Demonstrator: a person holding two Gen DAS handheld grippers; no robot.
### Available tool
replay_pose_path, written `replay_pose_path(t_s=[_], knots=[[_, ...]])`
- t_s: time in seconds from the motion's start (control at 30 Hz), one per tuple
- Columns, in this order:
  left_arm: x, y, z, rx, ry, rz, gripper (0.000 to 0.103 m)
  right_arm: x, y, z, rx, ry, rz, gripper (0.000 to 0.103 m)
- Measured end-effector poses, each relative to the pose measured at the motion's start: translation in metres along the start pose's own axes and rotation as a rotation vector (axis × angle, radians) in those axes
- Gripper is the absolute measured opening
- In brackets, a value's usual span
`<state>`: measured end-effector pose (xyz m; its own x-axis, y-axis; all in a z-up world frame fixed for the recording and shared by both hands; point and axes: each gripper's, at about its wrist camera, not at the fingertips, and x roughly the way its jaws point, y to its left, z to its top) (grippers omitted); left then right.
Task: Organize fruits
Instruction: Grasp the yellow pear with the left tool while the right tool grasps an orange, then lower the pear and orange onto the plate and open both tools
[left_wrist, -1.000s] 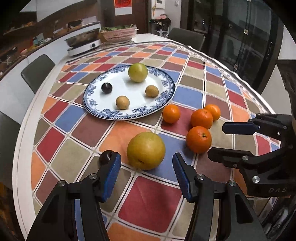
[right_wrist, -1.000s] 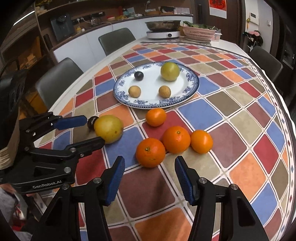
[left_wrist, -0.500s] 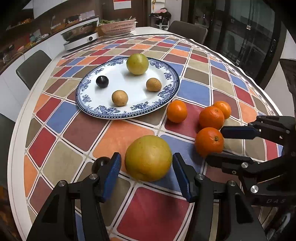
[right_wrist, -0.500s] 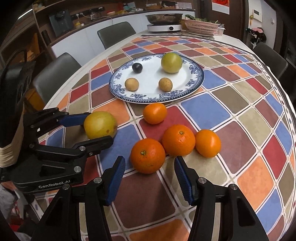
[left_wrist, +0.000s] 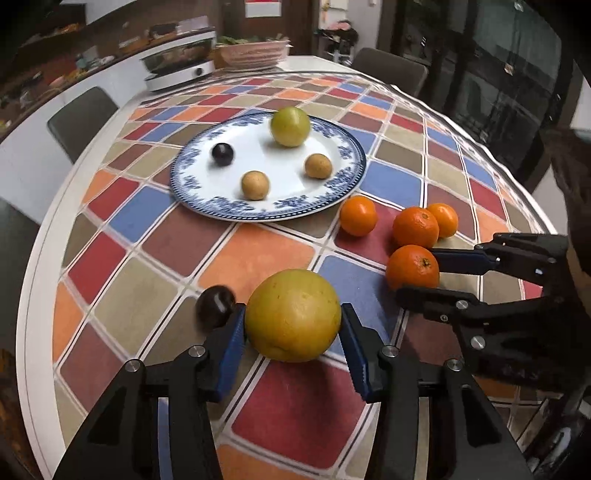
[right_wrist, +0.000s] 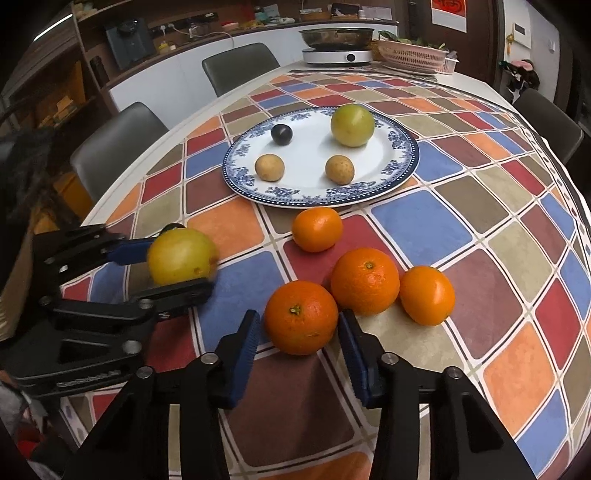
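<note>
Down at lower left of the right wrist view, the left gripper (right_wrist: 177, 266) is sitting with fingers apart around the big yellow pomelo (right_wrist: 181, 256), while the right gripper (right_wrist: 297, 345) is straddling an orange (right_wrist: 301, 316) at bottom center, fingers spread, not quite touching it.

From my remote station both wrist views are evenly lit by soft indoor light from above. A broad sheen lies on the white plate (left_wrist: 258, 162), and short soft shadows sit under the fruit. Fisheye distortion bows the table (right_wrist: 480, 206) edge and darkens all corners. I see motion blur on the dark plum (left_wrist: 215, 305) and on the yellow pear (right_wrist: 181, 256); the background shelves (right_wrist: 55, 92) are dim.
</note>
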<state>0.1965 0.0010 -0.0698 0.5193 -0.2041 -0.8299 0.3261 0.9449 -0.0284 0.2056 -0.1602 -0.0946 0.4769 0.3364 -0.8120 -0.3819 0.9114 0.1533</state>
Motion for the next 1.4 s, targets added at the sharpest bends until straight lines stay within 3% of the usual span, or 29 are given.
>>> replay_pose_path(t_s=[0.23, 0.6, 1.0, 1.4], knots=[[-0.02, 0.004, -0.008, -0.059, -0.042, 0.005, 0.049, -0.008, 0.004, -0.002, -0.007, -0.022, 0.013, 0.041], [-0.053, -0.002, 0.006, -0.074, -0.123, 0.004, 0.049, -0.055, 0.012, 0.011, -0.025, -0.135, 0.028, 0.041], [-0.062, 0.005, 0.054, -0.069, -0.189, 0.018, 0.049, -0.075, 0.0, 0.057, -0.048, -0.213, 0.023, 0.041], [-0.034, 0.024, 0.109, -0.055, -0.194, 0.011, 0.048, -0.049, -0.025, 0.116, -0.042, -0.199, 0.024, 0.041]])
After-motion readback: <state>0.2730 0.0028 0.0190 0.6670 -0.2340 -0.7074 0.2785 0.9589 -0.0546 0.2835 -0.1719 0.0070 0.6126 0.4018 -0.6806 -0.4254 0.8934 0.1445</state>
